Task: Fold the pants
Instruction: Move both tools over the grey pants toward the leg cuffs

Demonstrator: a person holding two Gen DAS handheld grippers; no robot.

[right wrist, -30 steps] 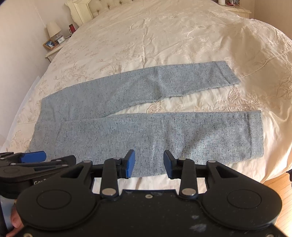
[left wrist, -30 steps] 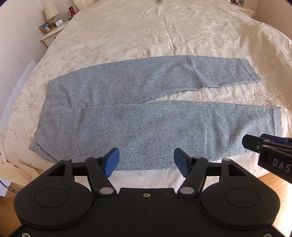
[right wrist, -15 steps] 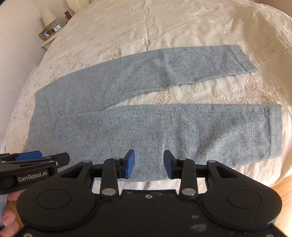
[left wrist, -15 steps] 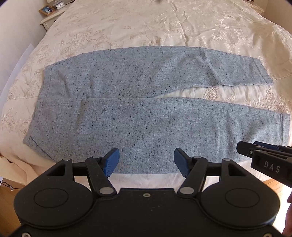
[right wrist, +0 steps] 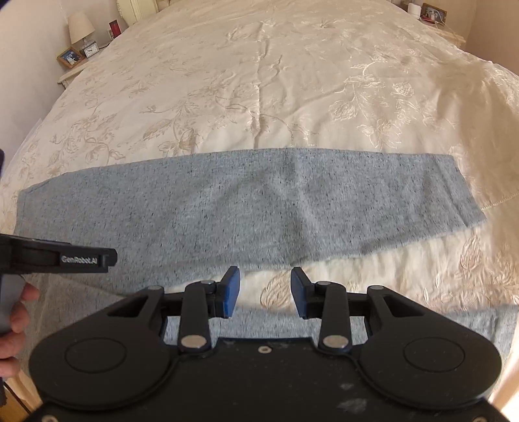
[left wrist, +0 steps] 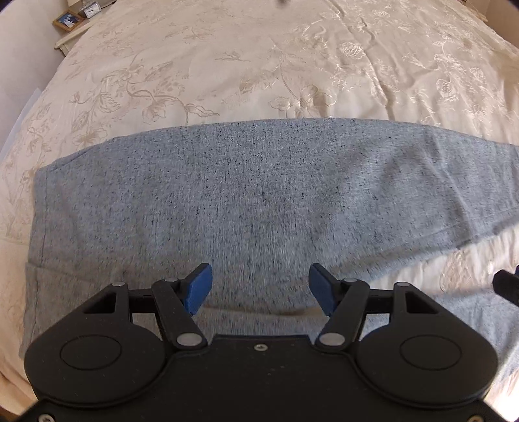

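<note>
Pants (left wrist: 259, 194) fill my left view, grey speckled knit spread flat on a cream embroidered bedspread (left wrist: 246, 65), waistband end off to the left of my left gripper (left wrist: 260, 287). That gripper's blue fingers (left wrist: 198, 289) are spread wide with nothing between them, and I see them low over the seat area, where the near leg's upper edge runs just beneath the tips. Whether they touch the cloth I can't tell. Far ahead and to the left, a framed photo (left wrist: 67, 20) and a small clock (left wrist: 90, 3) sit on a nightstand.

Moving right, in the right view, a hand (right wrist: 14, 316) grips the left tool's handle at the left edge. My right gripper (right wrist: 265, 290) is also parted, a narrower gap, empty, and it's over the strip of bedspread between the two legs. The far leg stretches across ahead of it, cuff out to the right; the near leg passes under the gripper body. Beyond, at far left, there's a lamp (right wrist: 81, 28) on the nightstand.
</note>
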